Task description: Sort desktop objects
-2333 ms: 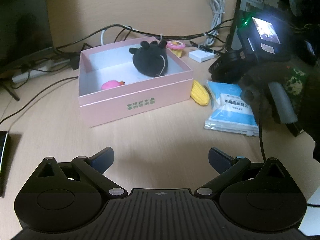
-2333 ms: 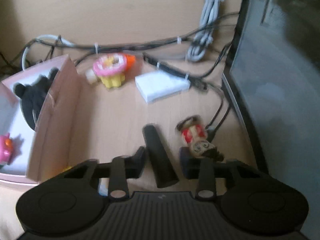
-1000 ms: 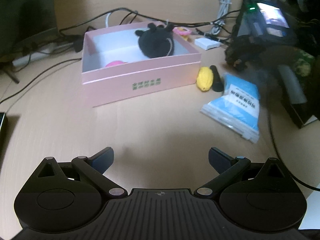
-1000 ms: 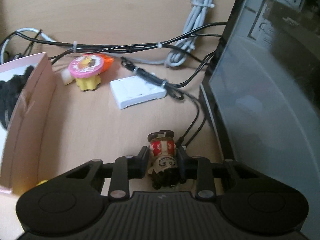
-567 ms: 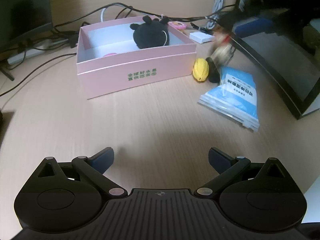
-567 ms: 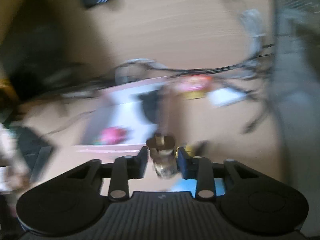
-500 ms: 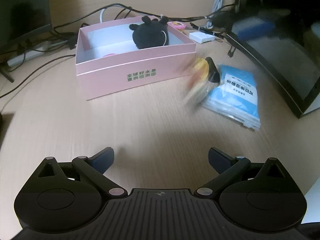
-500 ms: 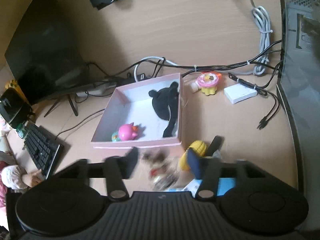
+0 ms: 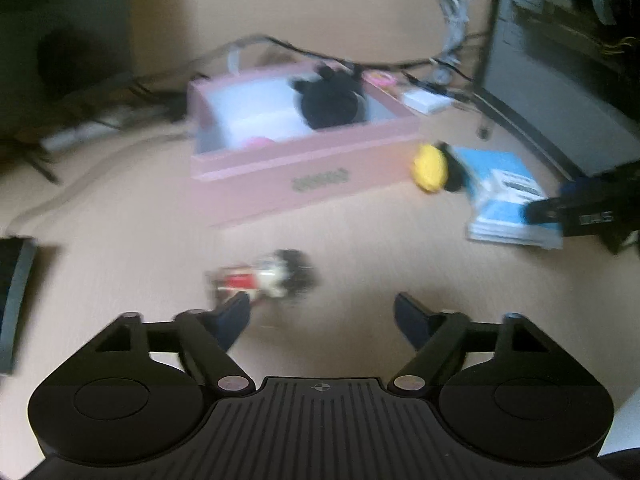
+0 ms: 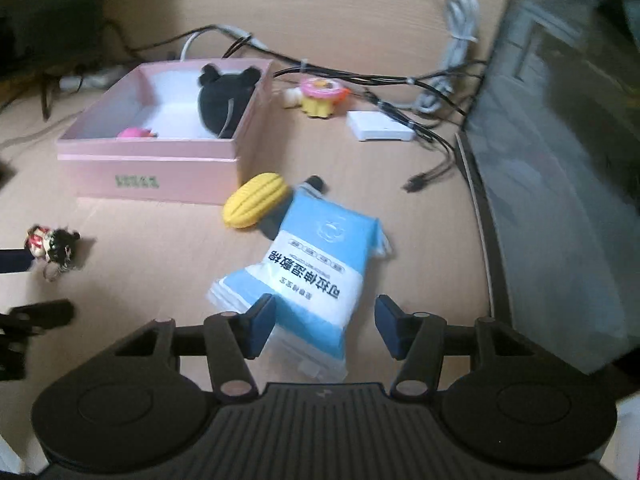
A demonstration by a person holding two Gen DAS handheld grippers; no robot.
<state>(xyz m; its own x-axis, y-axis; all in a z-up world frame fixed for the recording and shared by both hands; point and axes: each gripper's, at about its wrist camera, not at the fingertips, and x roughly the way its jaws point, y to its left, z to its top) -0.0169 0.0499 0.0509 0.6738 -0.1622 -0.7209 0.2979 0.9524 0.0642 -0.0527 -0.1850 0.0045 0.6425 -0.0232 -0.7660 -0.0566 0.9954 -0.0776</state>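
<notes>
A small red and black figurine (image 9: 264, 276) lies on its side on the desk in front of the pink box (image 9: 316, 184), just ahead of my open, empty left gripper (image 9: 322, 320); it also shows at the left in the right wrist view (image 10: 52, 246). The pink box (image 10: 152, 164) holds a black plush (image 10: 226, 100) and a pink toy (image 10: 134, 133). My right gripper (image 10: 325, 326) is open and empty over the near end of a blue packet (image 10: 316, 264). A yellow corn toy (image 10: 256, 199) lies beside the box.
A pink-and-yellow toy (image 10: 322, 96) and a white flat box (image 10: 380, 126) lie behind among cables. A dark computer case (image 10: 560, 152) stands at the right. A black object (image 10: 314, 184) lies under the packet's far end. A dark device (image 9: 12, 300) lies at the left edge.
My right gripper lifted the figurine, opened and lost it; it now lies on the desk before the box. The left gripper has moved close to it. The right gripper has come down over the blue packet.
</notes>
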